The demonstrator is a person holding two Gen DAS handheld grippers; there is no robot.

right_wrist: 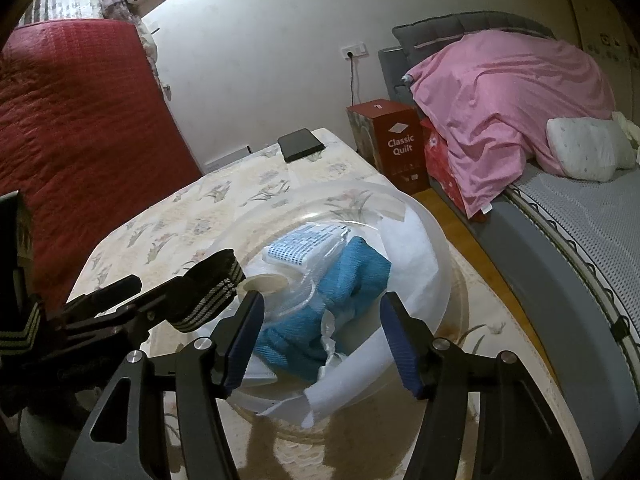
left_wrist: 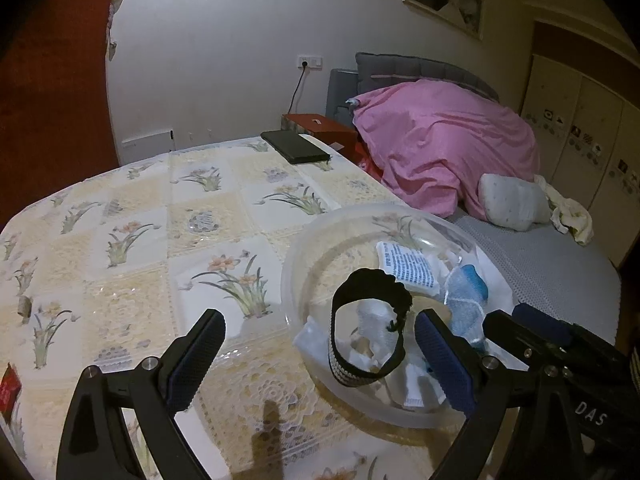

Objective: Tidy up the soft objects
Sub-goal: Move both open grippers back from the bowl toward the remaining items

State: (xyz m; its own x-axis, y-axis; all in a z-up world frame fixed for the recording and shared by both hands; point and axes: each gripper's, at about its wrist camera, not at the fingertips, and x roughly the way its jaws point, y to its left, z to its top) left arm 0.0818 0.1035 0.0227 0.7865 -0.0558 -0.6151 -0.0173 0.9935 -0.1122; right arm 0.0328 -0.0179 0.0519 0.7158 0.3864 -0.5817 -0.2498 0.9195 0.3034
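Observation:
A black headband with a striped band (left_wrist: 366,332) stands as a loop inside a clear plastic bowl (left_wrist: 304,240). It leans against the right finger of my left gripper (left_wrist: 320,314), which is open around it. In the right wrist view the headband (right_wrist: 212,292) lies over that gripper's fingers (right_wrist: 120,292). My right gripper (right_wrist: 323,298) is open above the bowl (right_wrist: 436,248), with nothing between its fingers. In the bowl lie a blue cloth in clear wrap (right_wrist: 360,272), a white printed packet (right_wrist: 304,246), a tape roll (right_wrist: 264,284) and white fabric (right_wrist: 408,240).
The bowl sits on a table with a floral cloth (left_wrist: 160,220); a black flat case (left_wrist: 296,146) lies at its far edge. Right of the table are a red "Classic Quilt" box (right_wrist: 396,144) and a bed with a pink quilt (right_wrist: 500,92). A red quilted panel (right_wrist: 80,120) stands left.

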